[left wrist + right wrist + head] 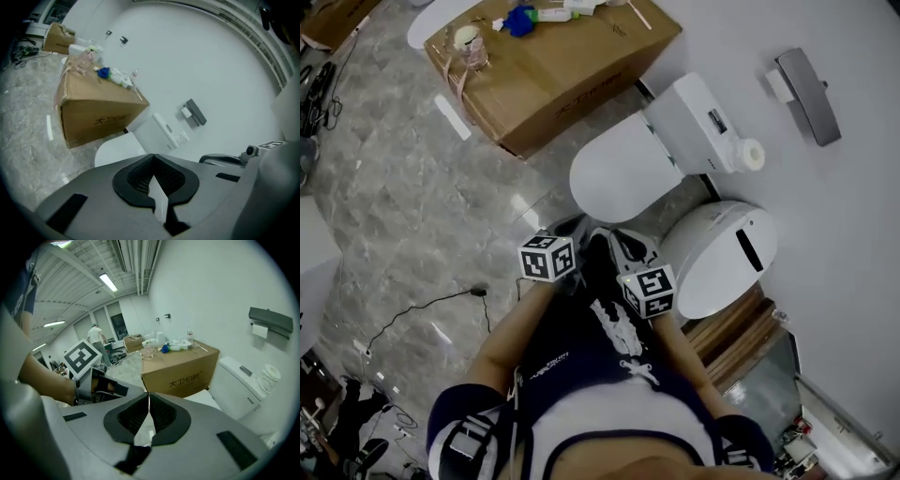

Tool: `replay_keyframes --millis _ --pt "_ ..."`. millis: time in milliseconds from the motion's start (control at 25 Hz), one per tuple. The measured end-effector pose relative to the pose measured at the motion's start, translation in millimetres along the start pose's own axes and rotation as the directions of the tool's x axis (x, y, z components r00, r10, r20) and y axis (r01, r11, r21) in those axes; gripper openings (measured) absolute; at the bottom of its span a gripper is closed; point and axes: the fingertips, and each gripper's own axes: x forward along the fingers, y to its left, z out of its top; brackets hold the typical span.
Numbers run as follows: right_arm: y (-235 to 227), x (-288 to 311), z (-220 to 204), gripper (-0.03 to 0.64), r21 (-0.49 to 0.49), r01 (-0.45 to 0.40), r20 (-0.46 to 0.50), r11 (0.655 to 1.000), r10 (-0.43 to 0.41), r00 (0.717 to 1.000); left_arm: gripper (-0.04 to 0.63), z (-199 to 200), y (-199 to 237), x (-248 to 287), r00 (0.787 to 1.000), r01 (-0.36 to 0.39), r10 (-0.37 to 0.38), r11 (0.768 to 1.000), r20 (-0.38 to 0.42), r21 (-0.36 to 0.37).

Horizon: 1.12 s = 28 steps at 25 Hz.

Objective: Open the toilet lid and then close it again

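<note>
— Tongs first: left gripper (152,161) and right gripper (149,398) both clenched on nothing, on the near side.
— Toilet lid (619,178) down flat, farther off, just right of cardboard box (572,66), well apart from both.
— Best to reach in low, hook a tip under the front rim, lift toward the tank (694,117).
— Then ease down, no slamming.

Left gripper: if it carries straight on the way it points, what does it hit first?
Likely the toilet: the left gripper, jaws shut, lines up with where the closed lid meets the tank. Nothing shows in between, though depth is hard to judge.
</note>
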Motion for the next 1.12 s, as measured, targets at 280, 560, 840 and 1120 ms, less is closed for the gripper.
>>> replay_keyframes --millis 280,560,840,1120 --pt "-25 48 -10 0.011 -0.032 -0.076 -0.033 0.997 0.075 0.997 0.006 -13 43 32 0.997 -0.074 0.075 0.993 0.008 -0.092" --pt "-54 104 -48 0.011 0.018 -0.115 -0.08 0.993 0.116 0.99 0.006 -51 94 85 0.994 -0.106 0.1 0.98 -0.044 -0.166" --pt "-69 145 -80 0.011 0.028 -0.125 -0.106 0.992 0.128 0.986 0.037 -85 150 123 0.992 -0.118 0.1 0.962 -0.083 -0.248" --pt "-67 174 -118 0.011 0.064 -0.151 -0.16 0.987 0.159 0.974 0.112 -123 202 158 0.983 -0.153 0.116 0.947 -0.143 -0.282"
